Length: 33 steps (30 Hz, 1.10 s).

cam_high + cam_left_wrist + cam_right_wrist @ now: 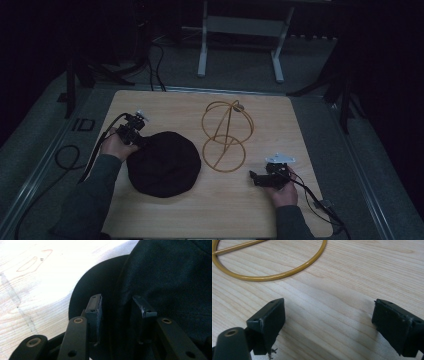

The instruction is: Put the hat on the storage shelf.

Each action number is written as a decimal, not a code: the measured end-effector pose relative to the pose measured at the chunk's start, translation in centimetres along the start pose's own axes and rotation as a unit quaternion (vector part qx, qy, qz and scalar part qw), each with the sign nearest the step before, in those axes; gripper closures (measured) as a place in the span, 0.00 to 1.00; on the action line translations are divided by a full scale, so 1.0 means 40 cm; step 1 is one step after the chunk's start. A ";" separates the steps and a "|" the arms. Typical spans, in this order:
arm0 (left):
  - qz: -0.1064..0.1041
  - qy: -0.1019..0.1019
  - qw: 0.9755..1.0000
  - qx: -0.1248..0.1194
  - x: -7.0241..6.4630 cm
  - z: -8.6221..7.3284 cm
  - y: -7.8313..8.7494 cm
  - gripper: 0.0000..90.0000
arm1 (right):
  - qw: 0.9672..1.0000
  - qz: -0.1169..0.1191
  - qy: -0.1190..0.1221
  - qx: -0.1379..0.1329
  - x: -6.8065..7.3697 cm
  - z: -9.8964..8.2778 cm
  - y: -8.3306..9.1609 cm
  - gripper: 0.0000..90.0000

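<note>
table [150, 102], pale wood. black hat [163, 163] lies left of centre beside the gold wire stand [226, 135]. left gripper [117, 315] pinches a fold at its edge (thin bite, could slip). right gripper [328, 325] wide, empty, low over the wood.

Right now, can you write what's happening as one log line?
left tongs: closing on black hat edge | right tongs: open over table | wire hat stand: untouched
</note>
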<state>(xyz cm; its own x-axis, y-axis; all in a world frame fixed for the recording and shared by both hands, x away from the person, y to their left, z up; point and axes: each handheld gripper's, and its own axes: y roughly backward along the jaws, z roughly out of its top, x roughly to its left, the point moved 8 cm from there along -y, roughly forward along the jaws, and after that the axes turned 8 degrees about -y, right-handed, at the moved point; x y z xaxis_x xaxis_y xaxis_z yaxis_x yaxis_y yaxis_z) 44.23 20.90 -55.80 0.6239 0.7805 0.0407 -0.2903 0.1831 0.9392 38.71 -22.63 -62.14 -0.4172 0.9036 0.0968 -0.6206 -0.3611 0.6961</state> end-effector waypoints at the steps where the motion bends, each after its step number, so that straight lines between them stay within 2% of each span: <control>1: 0.001 -0.001 1.000 0.004 -0.001 0.002 -0.004 0.69 | 1.000 0.000 0.000 0.000 0.000 0.000 0.000 0.13; 6: 0.003 -0.009 1.000 0.022 -0.008 0.009 -0.023 0.69 | 1.000 0.000 0.000 0.000 0.000 0.000 0.000 0.13; 11: 0.006 -0.008 1.000 0.027 -0.010 0.012 -0.026 0.69 | 1.000 0.000 0.000 0.000 0.000 0.000 0.000 0.13; 14: 0.017 -0.015 0.999 0.034 -0.014 0.014 -0.031 0.70 | 1.000 0.000 0.000 0.000 0.000 0.000 0.000 0.13; 18: 0.029 -0.015 0.998 0.050 -0.017 0.017 -0.032 0.77 | 1.000 0.000 0.000 0.000 0.000 0.000 0.000 0.13; 20: 0.034 -0.018 0.997 0.066 -0.017 0.019 -0.031 0.81 | 1.000 0.000 0.000 0.000 0.000 0.000 0.000 0.13; 23: 0.020 -0.008 0.997 0.069 -0.018 0.018 -0.030 0.85 | 1.000 0.000 0.000 0.000 0.000 0.000 0.000 0.13; 28: -0.035 0.019 0.997 0.060 -0.022 0.019 -0.022 0.87 | 1.000 0.000 0.000 0.000 0.000 0.000 0.000 0.13; 33: -0.061 0.025 0.996 0.053 -0.028 0.023 -0.020 0.87 | 1.000 0.000 0.000 0.000 0.000 0.000 0.000 0.13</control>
<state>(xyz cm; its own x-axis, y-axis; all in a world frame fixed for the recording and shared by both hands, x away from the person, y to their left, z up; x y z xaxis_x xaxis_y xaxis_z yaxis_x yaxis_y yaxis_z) 44.42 19.32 -56.30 0.6119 0.7857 -0.0910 -0.1350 0.2171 0.9668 38.71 -22.63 -62.14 -0.4172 0.9036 0.0969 -0.6205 -0.3612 0.6961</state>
